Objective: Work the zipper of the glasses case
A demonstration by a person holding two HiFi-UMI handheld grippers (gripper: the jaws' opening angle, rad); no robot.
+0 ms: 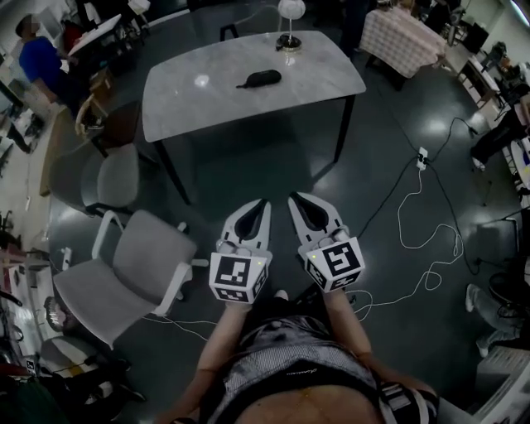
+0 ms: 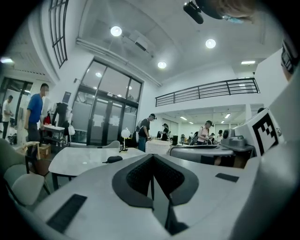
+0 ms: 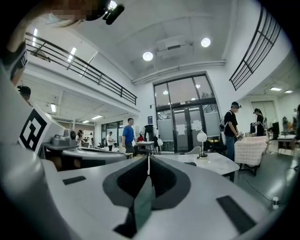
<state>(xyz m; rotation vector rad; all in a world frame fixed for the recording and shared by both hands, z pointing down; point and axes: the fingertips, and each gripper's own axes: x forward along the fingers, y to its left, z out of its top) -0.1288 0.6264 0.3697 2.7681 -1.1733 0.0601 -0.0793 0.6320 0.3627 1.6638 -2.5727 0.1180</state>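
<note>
Though empty, hand-held grippers (image 1: 264,202) (image 1: 292,198) fully closed

Left hand-held gripper (image 1: 264,202) pale grey, black-padded; right hand-held gripper (image 1: 292,198) alike; patterned top (image 1: 286,368).

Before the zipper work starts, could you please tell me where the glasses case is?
In the head view, the glasses case lies on the grey table ahead, in its far half, left of the small lamp.

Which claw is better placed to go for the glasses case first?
Left, marginally: the left claw lines up with the glasses case; the right claw sits further aside. Both are shut, empty and far off.
</note>
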